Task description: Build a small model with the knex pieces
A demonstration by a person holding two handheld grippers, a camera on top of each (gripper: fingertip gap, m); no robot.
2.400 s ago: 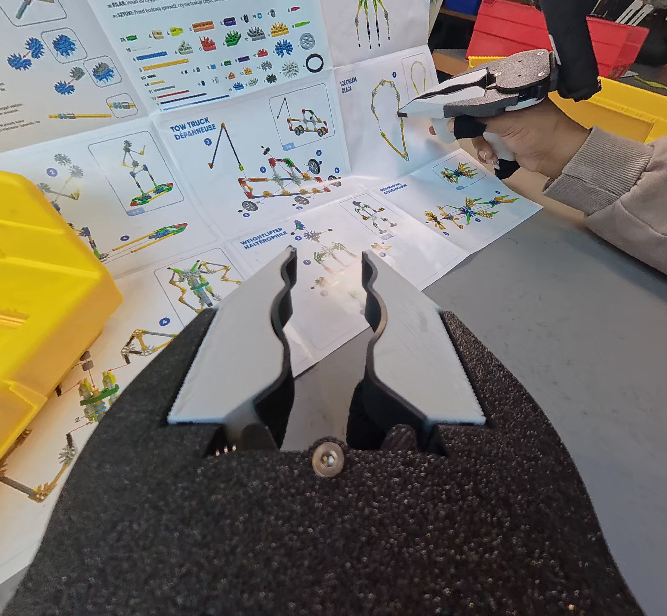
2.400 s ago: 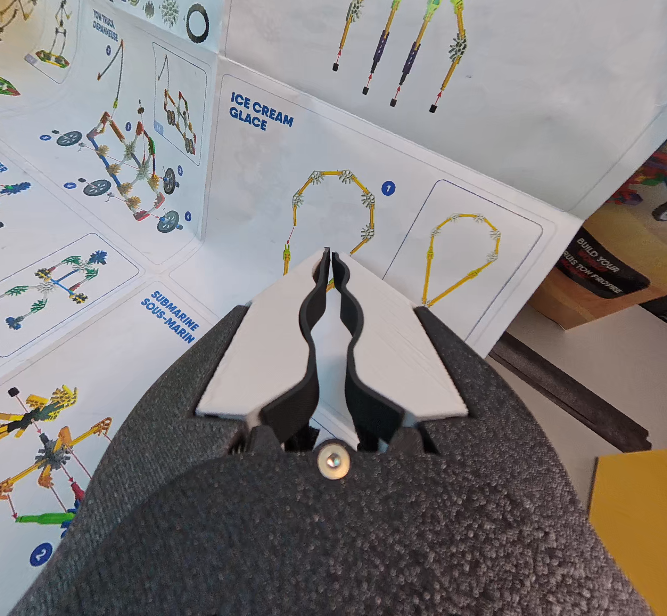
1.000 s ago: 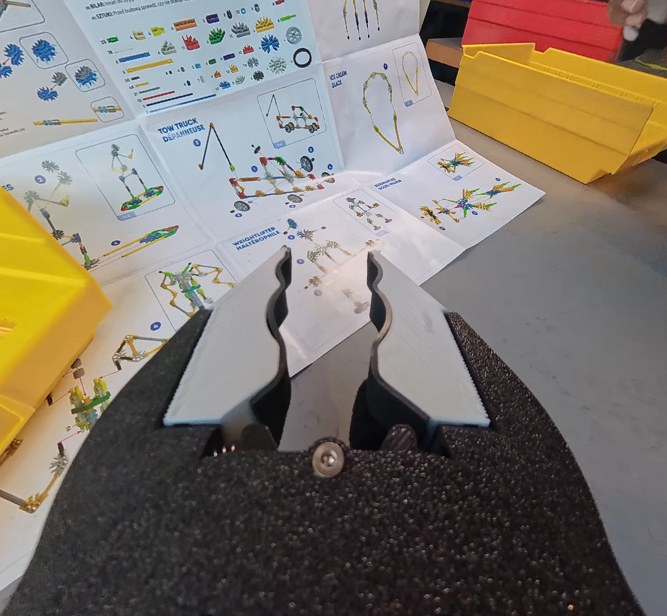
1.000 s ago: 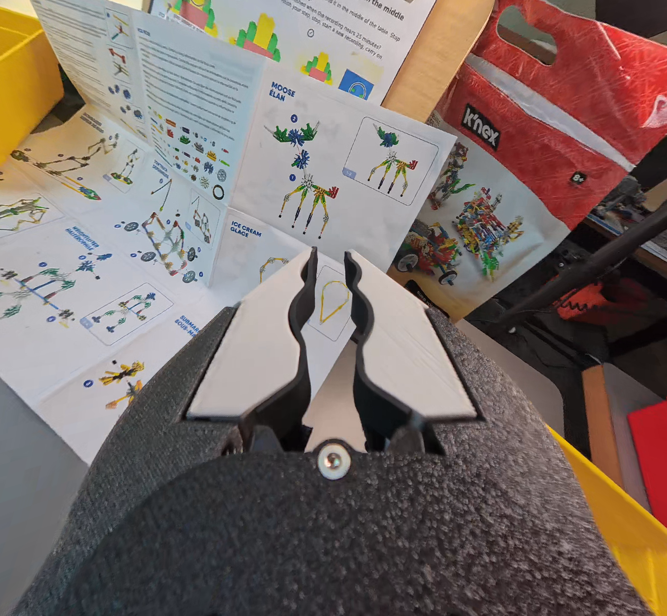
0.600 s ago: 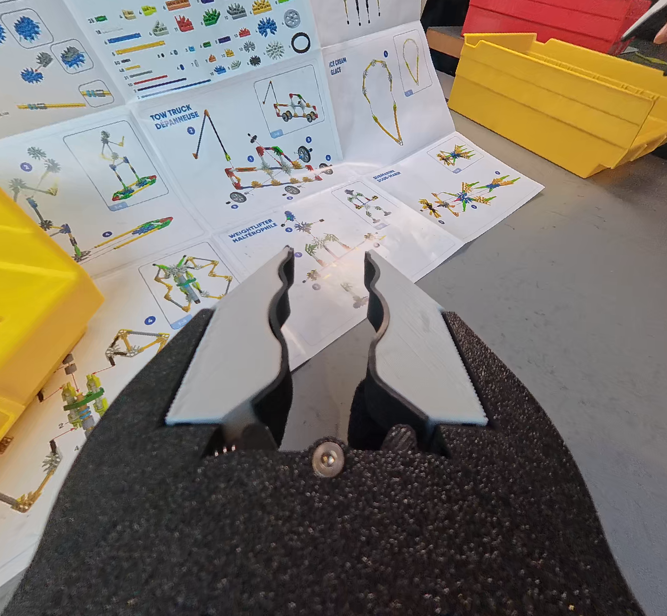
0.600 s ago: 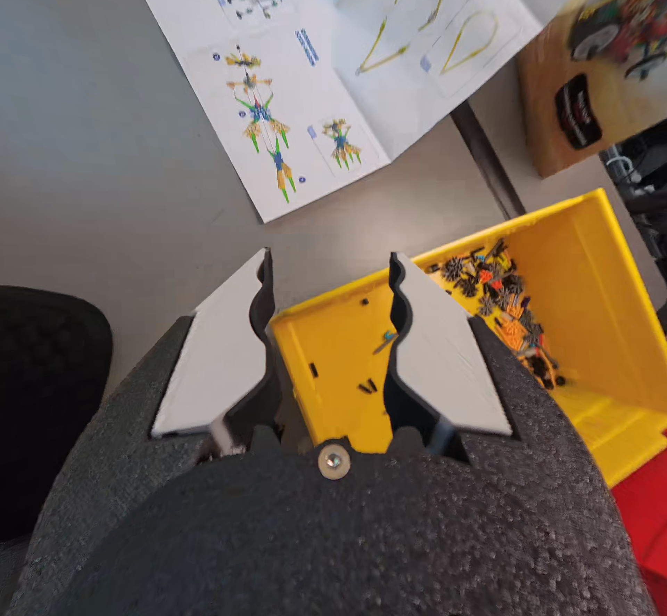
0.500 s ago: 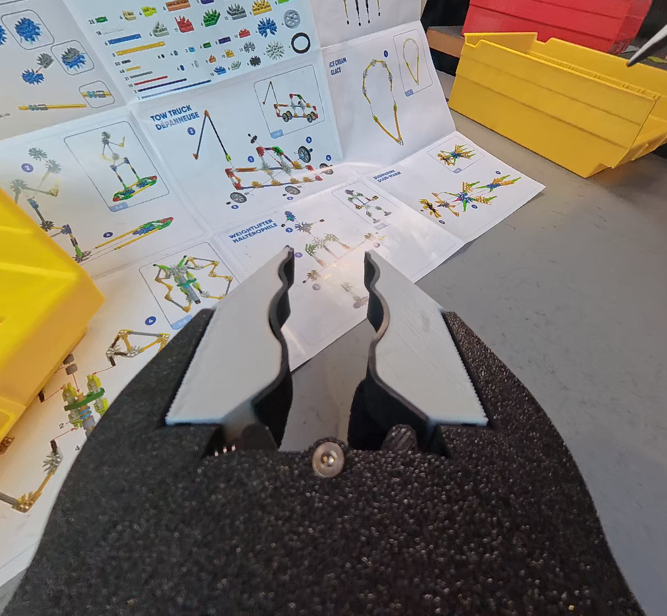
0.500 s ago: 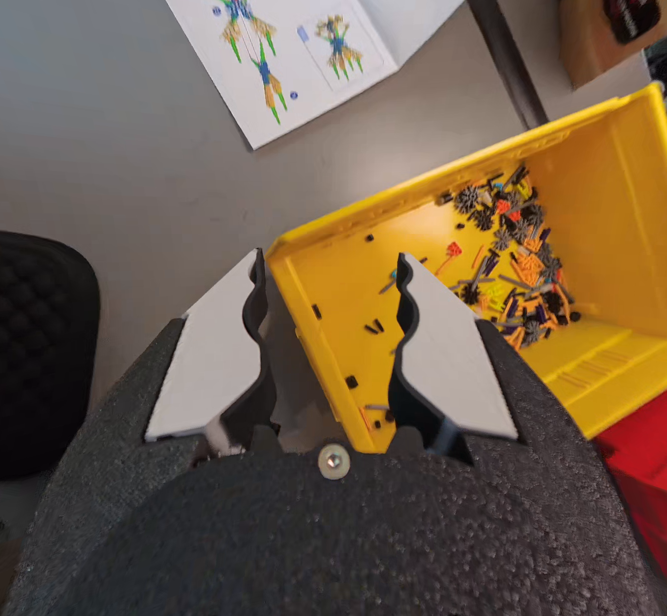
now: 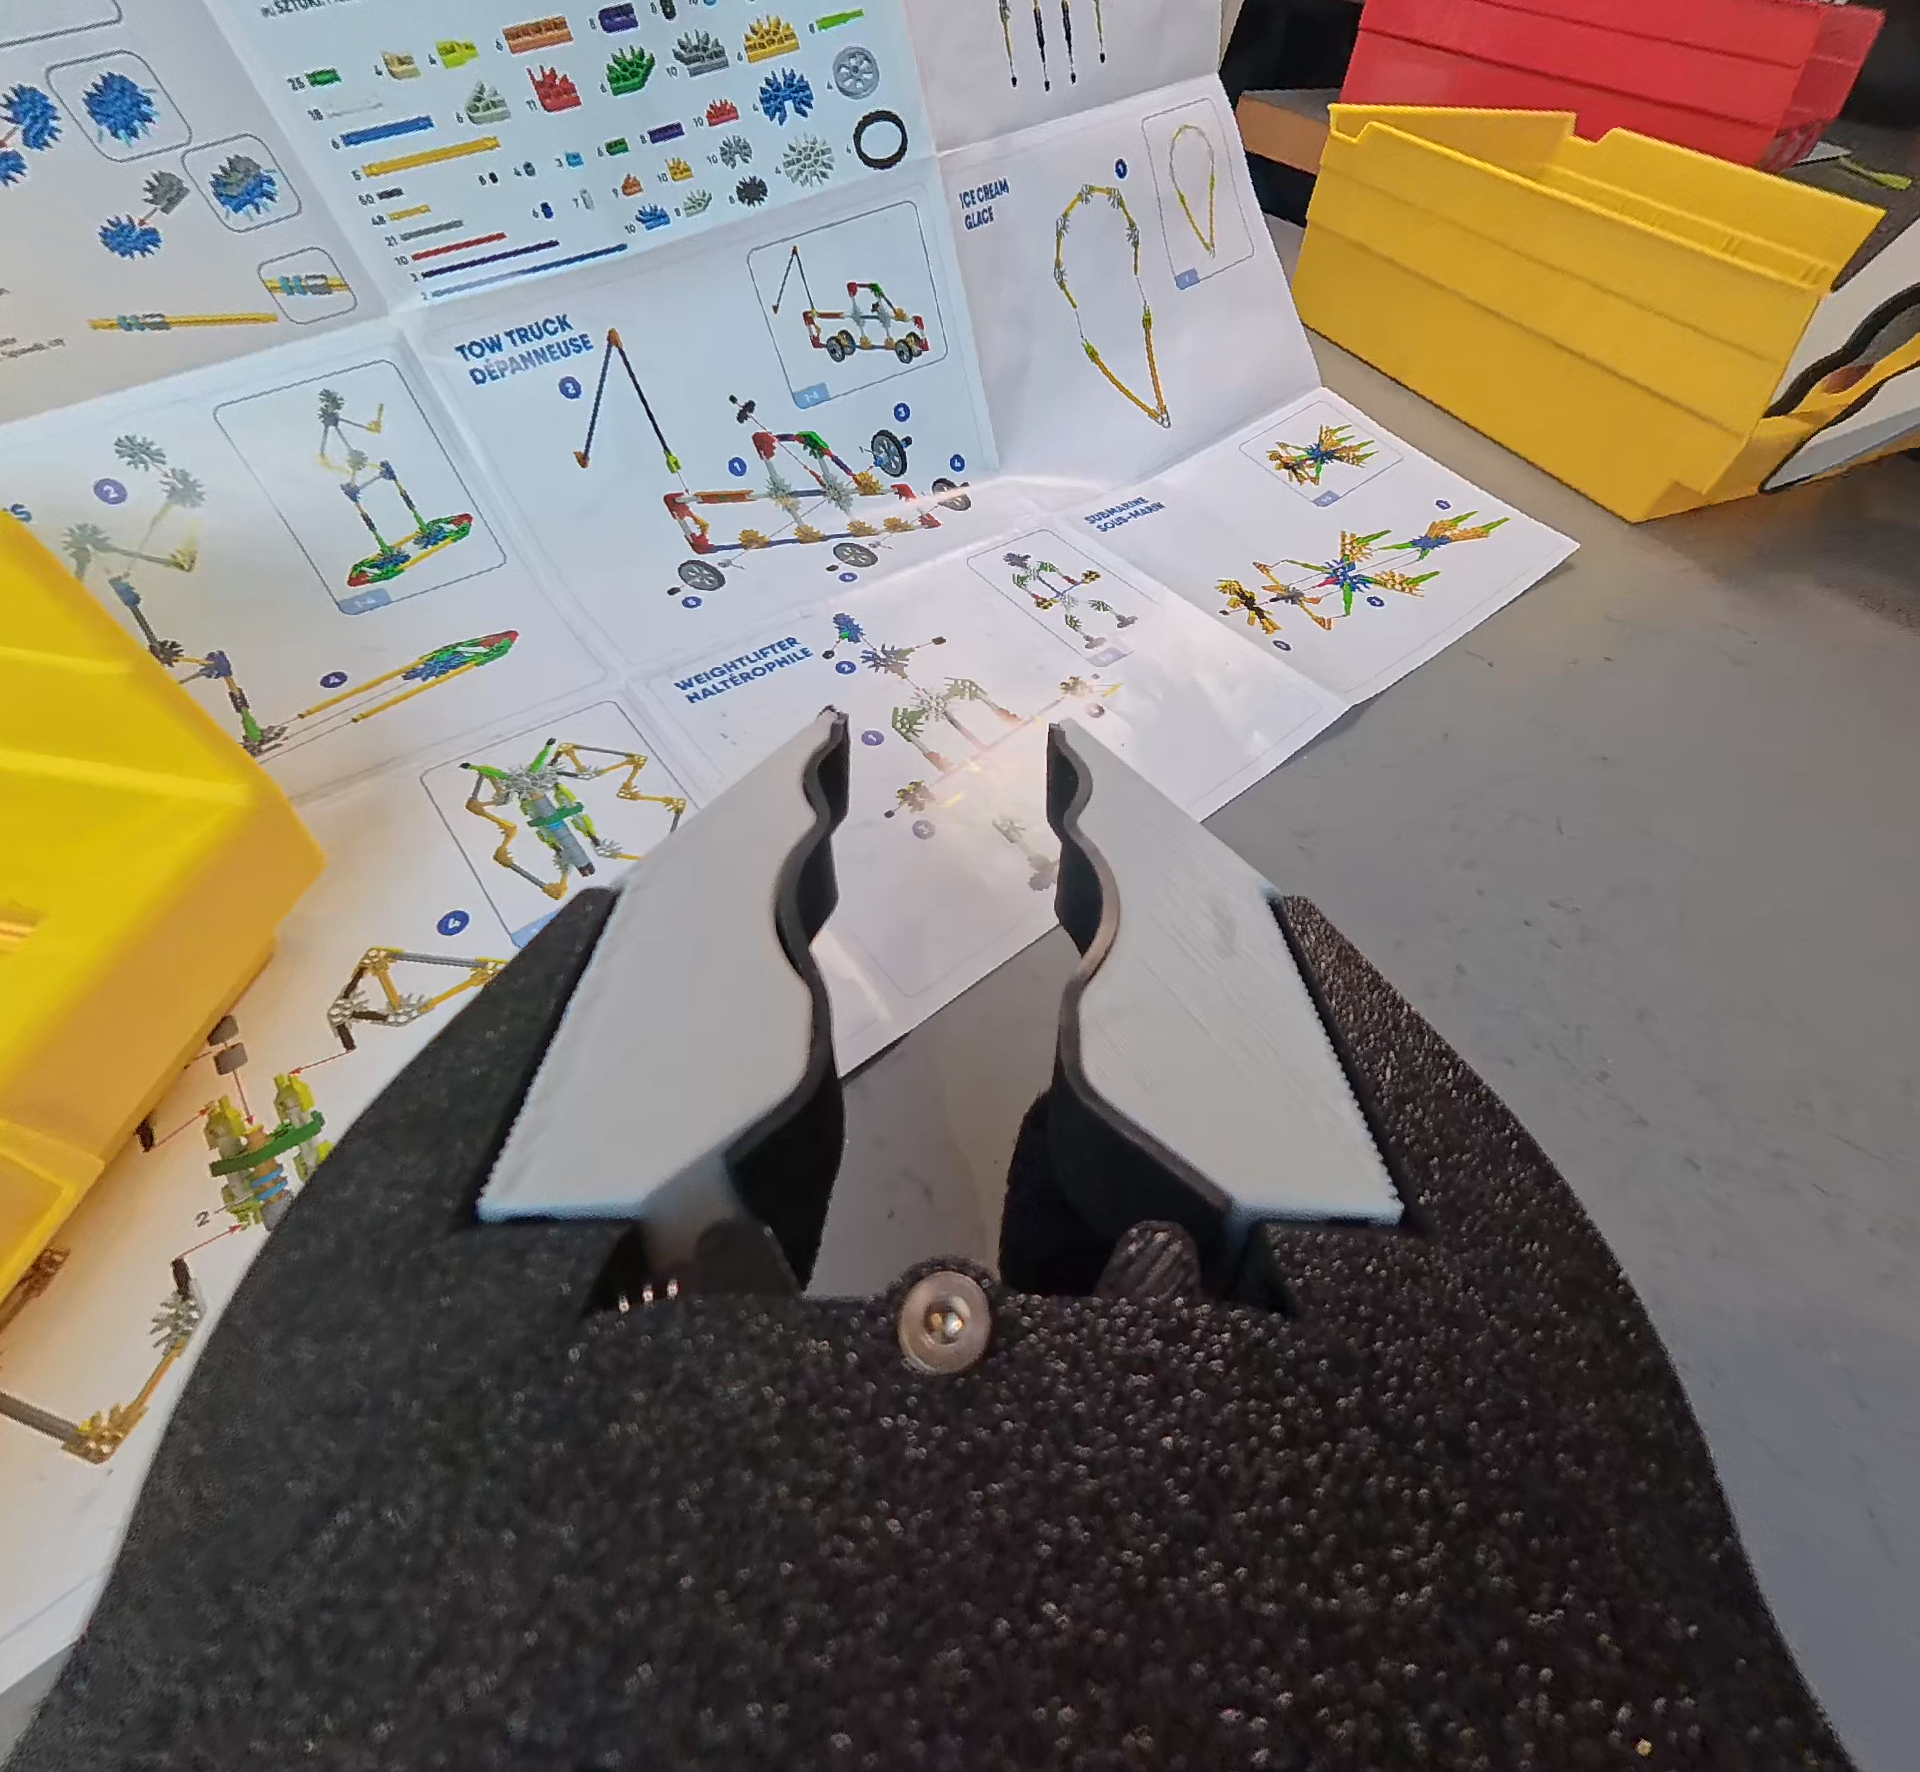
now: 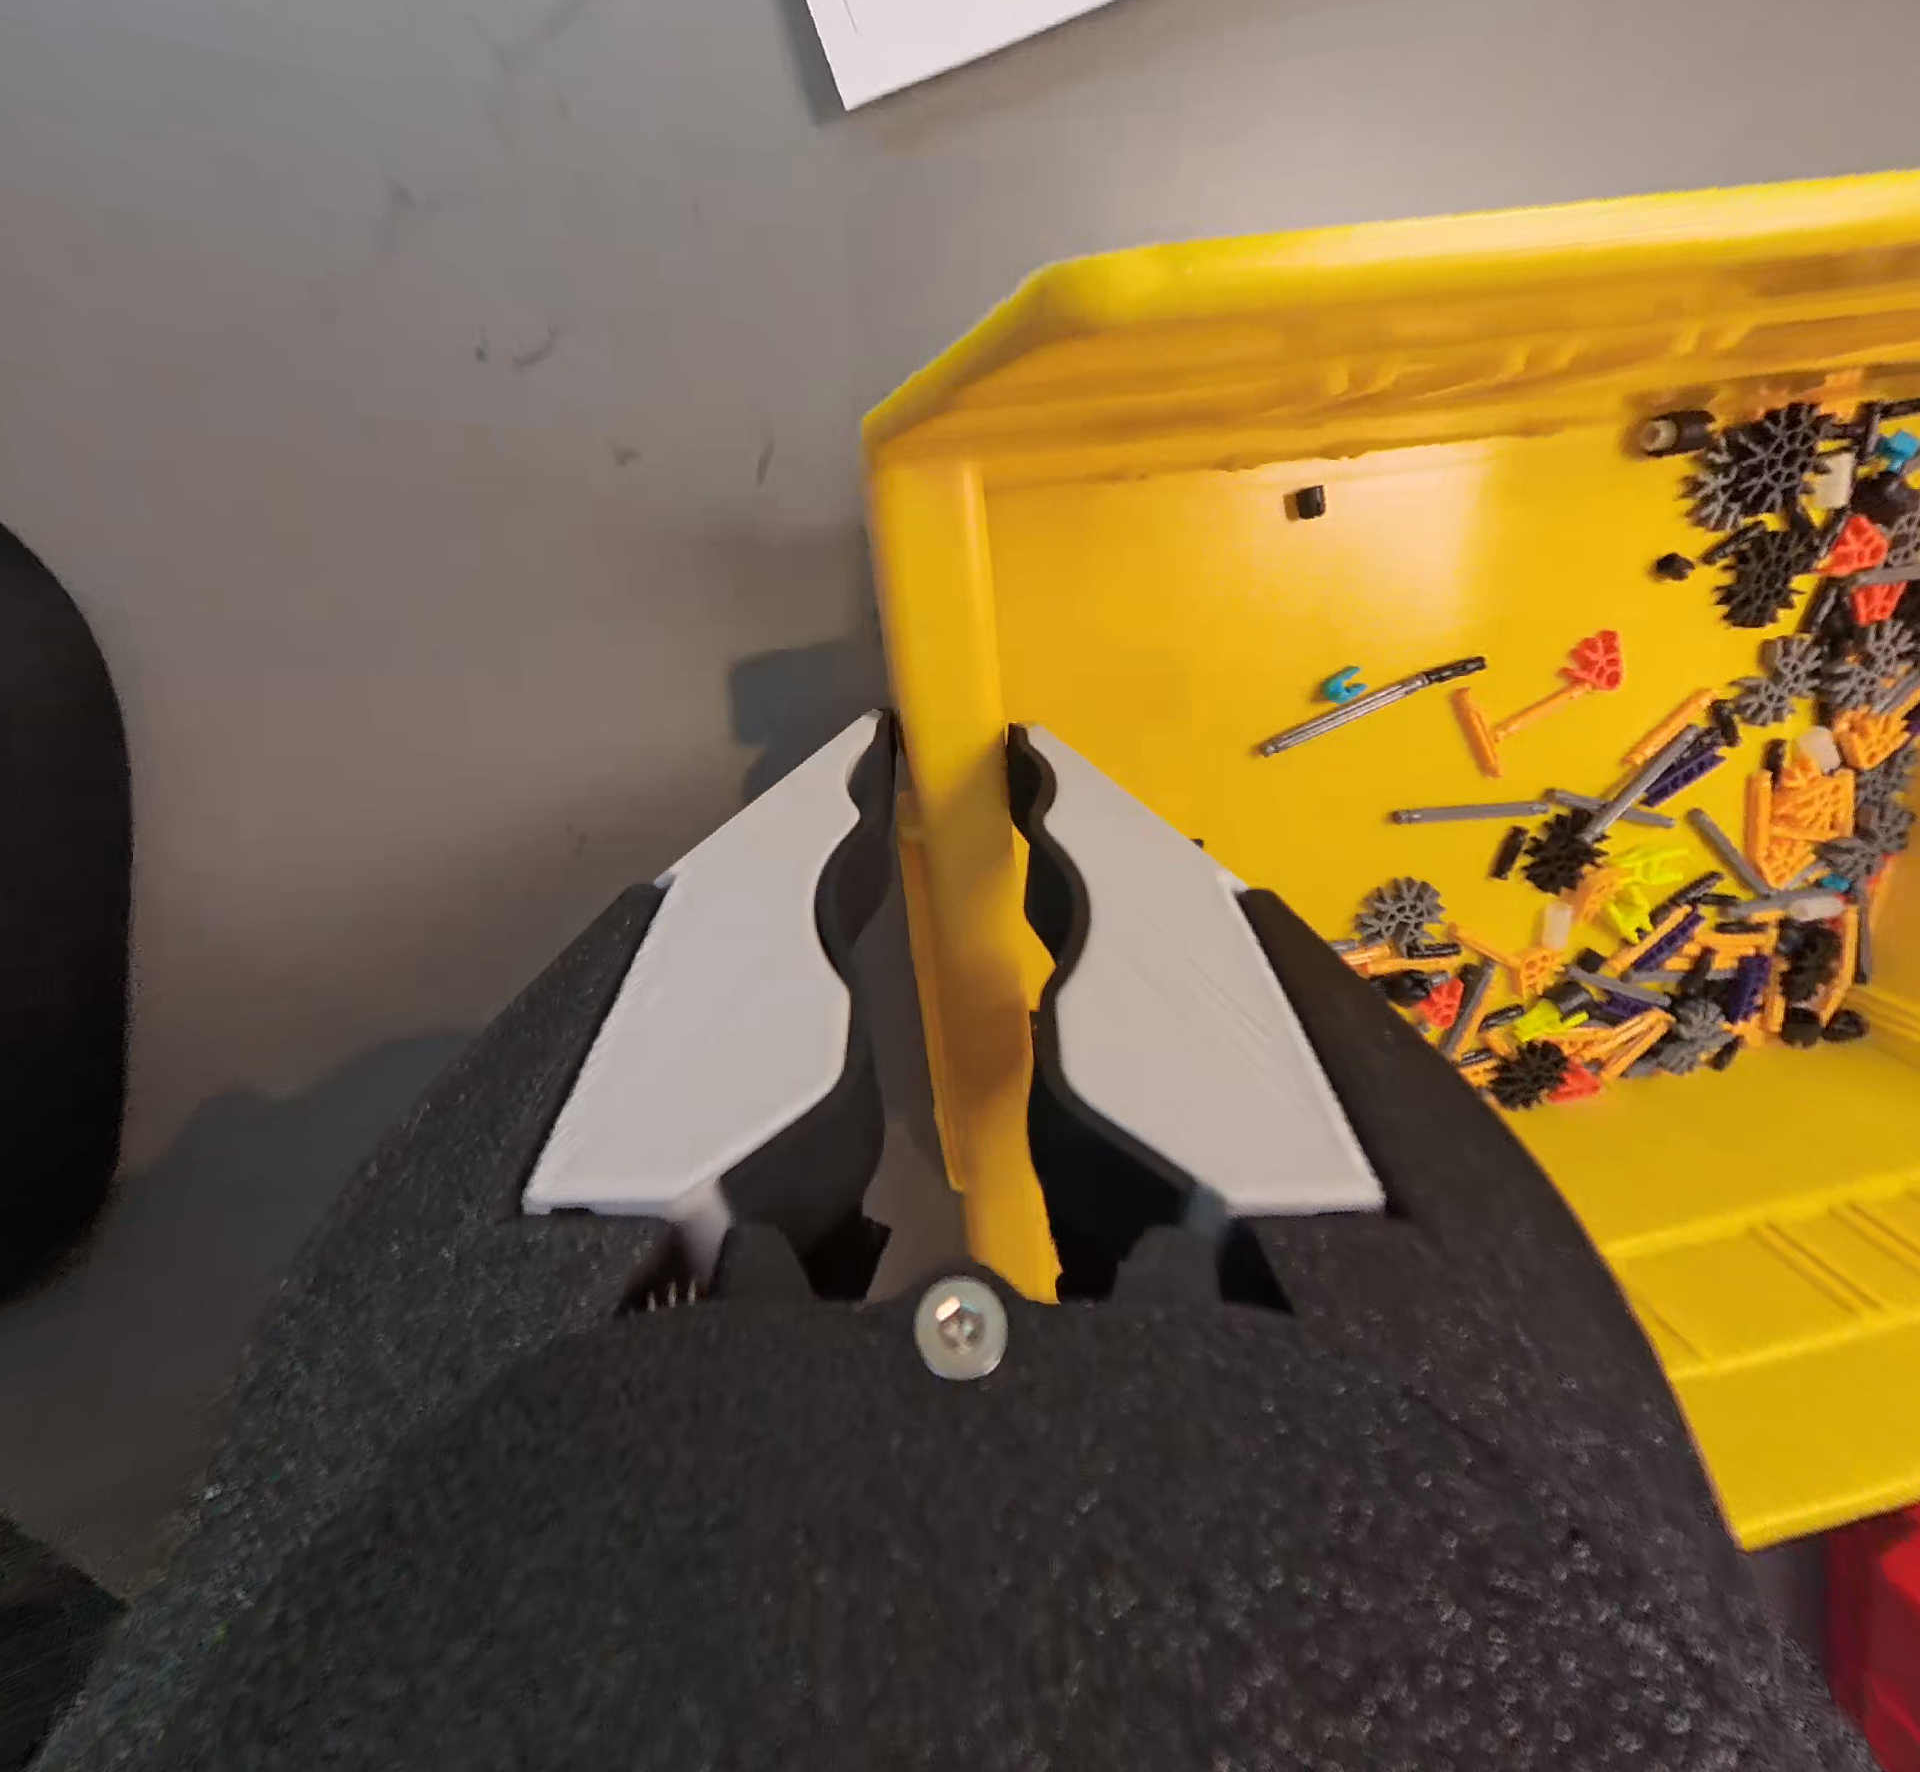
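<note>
bright, even light | glare on instruction sheet | right view motion-blurred | wide-angle edge distortion

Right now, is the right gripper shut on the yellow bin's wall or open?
Shut on it: the right gripper has a finger on each side of the yellow bin wall.
</note>
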